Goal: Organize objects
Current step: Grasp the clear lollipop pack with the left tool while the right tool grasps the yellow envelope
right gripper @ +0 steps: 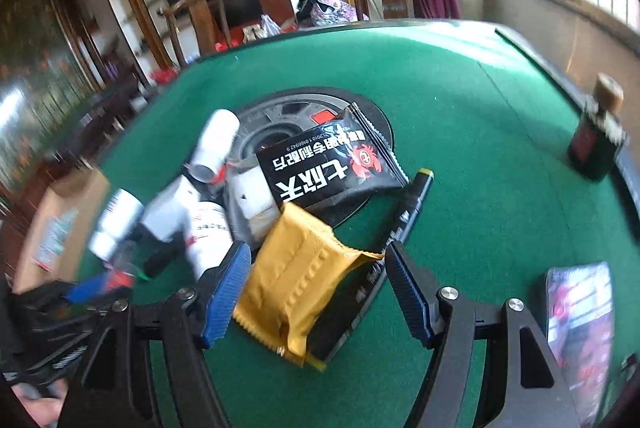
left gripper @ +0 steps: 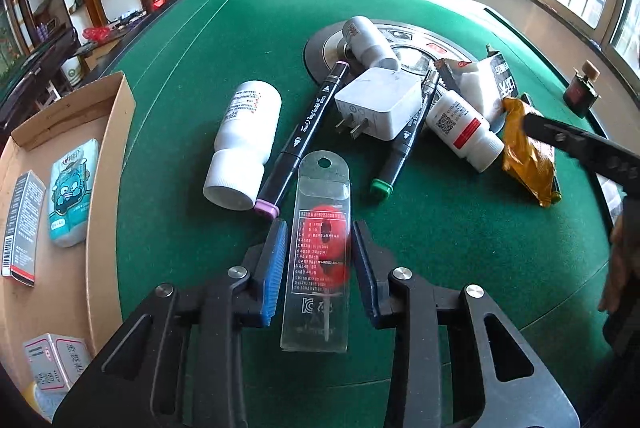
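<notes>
Green felt table (left gripper: 200, 40), cluttered. Left gripper (left gripper: 319, 264) pads flank a clear blister pack (left gripper: 318, 252), contact unclear; right gripper (right gripper: 318, 292) wide around a gold packet (right gripper: 296, 280).

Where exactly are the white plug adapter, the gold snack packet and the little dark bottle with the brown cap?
white plug adapter (left gripper: 380, 102), left wrist view, on its broad top face.
gold snack packet (right gripper: 296, 268), right wrist view, on its crinkled middle.
dark bottle (right gripper: 592, 144), right wrist view, on its body below the cap.
</notes>
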Action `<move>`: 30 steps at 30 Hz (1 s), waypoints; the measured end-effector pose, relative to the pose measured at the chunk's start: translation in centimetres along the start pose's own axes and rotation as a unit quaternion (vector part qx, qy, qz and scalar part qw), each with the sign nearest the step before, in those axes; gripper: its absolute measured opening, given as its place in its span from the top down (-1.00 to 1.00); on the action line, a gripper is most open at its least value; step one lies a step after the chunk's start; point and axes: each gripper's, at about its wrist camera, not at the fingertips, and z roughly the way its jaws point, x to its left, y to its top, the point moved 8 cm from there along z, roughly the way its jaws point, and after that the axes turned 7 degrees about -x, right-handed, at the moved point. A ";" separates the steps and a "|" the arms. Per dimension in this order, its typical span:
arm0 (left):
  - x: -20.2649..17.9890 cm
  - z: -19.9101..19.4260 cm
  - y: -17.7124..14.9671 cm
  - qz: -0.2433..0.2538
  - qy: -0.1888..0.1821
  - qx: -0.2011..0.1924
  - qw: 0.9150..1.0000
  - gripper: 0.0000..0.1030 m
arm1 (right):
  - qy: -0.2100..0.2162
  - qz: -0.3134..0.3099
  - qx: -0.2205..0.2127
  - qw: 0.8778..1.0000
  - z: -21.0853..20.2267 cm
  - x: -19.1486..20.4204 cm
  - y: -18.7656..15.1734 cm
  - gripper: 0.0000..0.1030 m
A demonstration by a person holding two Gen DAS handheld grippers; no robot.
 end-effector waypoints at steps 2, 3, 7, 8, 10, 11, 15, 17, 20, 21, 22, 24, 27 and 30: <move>0.1 0.1 0.0 -0.001 -0.001 -0.002 1.000 0.36 | -0.013 -0.036 0.005 0.999 0.7 0.9 -0.3 -0.31; 0.0 0.0 0.0 -0.001 -0.001 -0.002 1.000 0.36 | -0.025 -0.065 0.008 0.998 1.0 1.4 -0.6 -0.26; -0.2 0.0 0.0 0.003 0.001 -0.002 1.000 0.36 | -0.032 -0.091 0.036 0.995 1.3 1.7 -1.9 -0.24; -0.3 0.0 0.0 0.005 0.002 -0.003 1.000 0.36 | -0.031 -0.087 0.038 0.995 1.1 1.6 -2.1 -0.24; -0.4 0.1 0.1 0.007 0.006 -0.004 1.000 0.35 | -0.029 -0.082 0.041 0.995 0.9 1.3 -2.4 -0.26; -0.5 0.1 0.2 0.010 0.006 -0.004 1.000 0.35 | -0.030 -0.083 0.043 0.995 0.8 1.1 -2.6 -0.26; -0.6 0.5 0.6 0.009 0.006 -0.014 1.000 0.36 | -0.027 -0.089 0.040 0.995 0.3 1.1 -3.2 -0.22; -0.8 0.4 0.6 0.008 0.001 -0.016 1.000 0.46 | -0.019 -0.099 0.038 0.994 0.0 1.5 -3.3 0.14; -1.0 0.1 0.4 0.001 -0.015 -0.014 1.000 0.47 | -0.020 -0.098 0.022 0.995 -0.8 1.5 -2.7 0.16; -1.1 0.0 0.4 -0.001 -0.020 -0.013 1.000 0.47 | -0.018 -0.095 0.010 0.995 -1.3 1.4 -2.3 0.16; -1.2 -0.2 0.3 0.000 -0.024 -0.013 1.000 0.47 | -0.019 -0.092 0.002 0.996 -1.6 1.3 -2.1 0.16; -1.5 -0.7 0.6 -0.005 -0.032 -0.019 0.999 0.47 | -0.016 -0.084 -0.008 0.996 -2.0 1.2 -1.6 0.16; -1.6 -1.8 1.1 -0.007 -0.039 -0.029 0.999 0.47 | -0.010 -0.073 -0.019 0.997 -2.4 0.9 -1.1 0.16; -1.6 -2.6 1.5 -0.009 -0.042 -0.036 0.998 0.47 | -0.006 -0.069 -0.022 0.997 -2.5 1.0 -0.9 0.16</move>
